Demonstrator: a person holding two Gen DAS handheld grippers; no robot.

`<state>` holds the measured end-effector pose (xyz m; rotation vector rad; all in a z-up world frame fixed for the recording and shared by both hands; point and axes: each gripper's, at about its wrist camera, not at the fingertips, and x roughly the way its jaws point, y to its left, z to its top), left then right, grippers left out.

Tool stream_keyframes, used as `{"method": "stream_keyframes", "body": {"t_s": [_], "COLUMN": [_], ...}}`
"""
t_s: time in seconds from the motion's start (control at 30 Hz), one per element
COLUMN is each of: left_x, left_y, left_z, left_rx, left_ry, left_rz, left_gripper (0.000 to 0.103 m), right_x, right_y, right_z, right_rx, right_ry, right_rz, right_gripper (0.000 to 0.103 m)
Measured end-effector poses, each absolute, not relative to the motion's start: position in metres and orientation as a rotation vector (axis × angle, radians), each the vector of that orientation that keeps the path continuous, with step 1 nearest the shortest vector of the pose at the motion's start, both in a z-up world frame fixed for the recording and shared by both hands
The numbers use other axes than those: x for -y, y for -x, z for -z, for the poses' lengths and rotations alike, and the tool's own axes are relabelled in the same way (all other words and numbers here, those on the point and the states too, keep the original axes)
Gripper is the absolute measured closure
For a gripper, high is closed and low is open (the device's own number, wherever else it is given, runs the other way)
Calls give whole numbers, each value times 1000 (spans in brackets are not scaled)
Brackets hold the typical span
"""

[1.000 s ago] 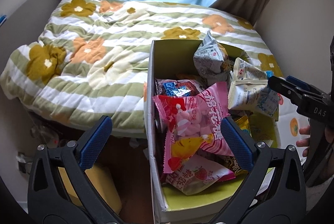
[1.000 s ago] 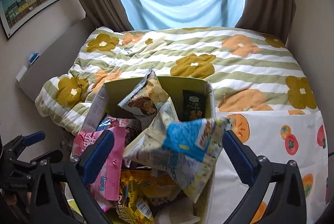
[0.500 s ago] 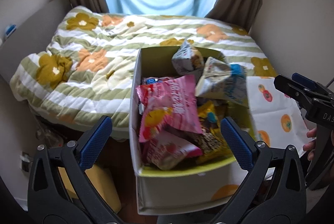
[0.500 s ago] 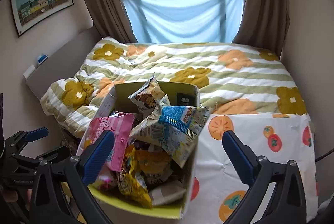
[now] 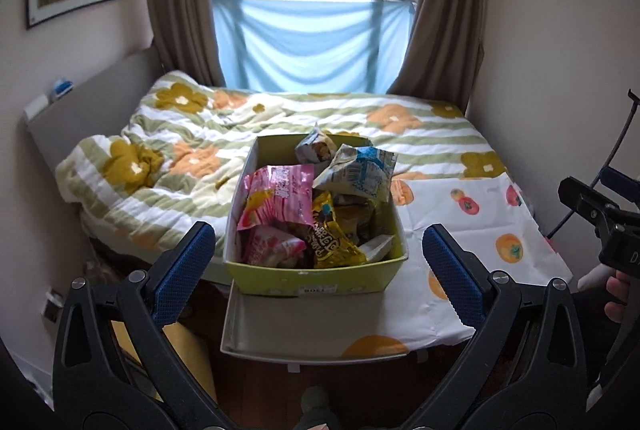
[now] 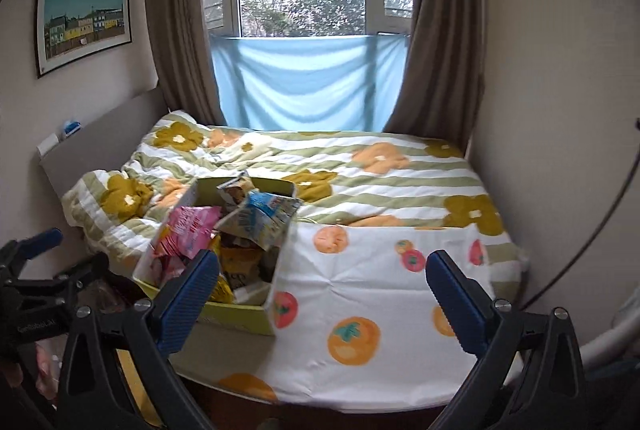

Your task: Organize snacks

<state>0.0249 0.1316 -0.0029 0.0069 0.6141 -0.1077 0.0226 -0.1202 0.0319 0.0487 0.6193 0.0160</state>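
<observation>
A yellow-green cardboard box (image 5: 320, 284) full of snack bags stands at the foot of the bed. It holds a pink bag (image 5: 280, 199), a white-and-blue bag (image 5: 360, 173), a yellow bag (image 5: 330, 242) and others. It also shows in the right wrist view (image 6: 240, 314), to the left. My left gripper (image 5: 318, 270) is open and empty, back from the box's near wall. My right gripper (image 6: 322, 294) is open and empty over the fruit-print cloth (image 6: 380, 282), right of the box. The right gripper also shows at the edge of the left wrist view (image 5: 600, 213).
The bed carries a striped flower quilt (image 5: 200, 157). A grey tray-like surface (image 5: 280, 326) lies under the box. A wall runs close on the right (image 5: 560, 69), a headboard on the left (image 5: 80, 109). Curtains and a blue cloth (image 5: 312, 45) hang at the window.
Both grippers have drawn back and up from the box, so it looks smaller and farther. Both stay open and empty. The white-and-blue bag now rests on top of the snacks.
</observation>
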Motion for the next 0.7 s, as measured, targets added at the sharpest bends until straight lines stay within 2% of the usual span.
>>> {"method": "stream_keyframes", "body": {"t_s": [0.3,0.7], "left_x": [-115,-106], "left_y": [25,42], "left_z": [-4,-11], "left_rx": [-533,-495], "left_ry": [-21,-33], "left_rz": [117,111], "left_gripper": [0,0], "right_x": [136,149], "right_y": [34,51], "right_z": [-24,-25], "right_rx": [-561,-553], "right_ry": [-31,-52], "right_rz": [41,63], "right_gripper": [0,0]}}
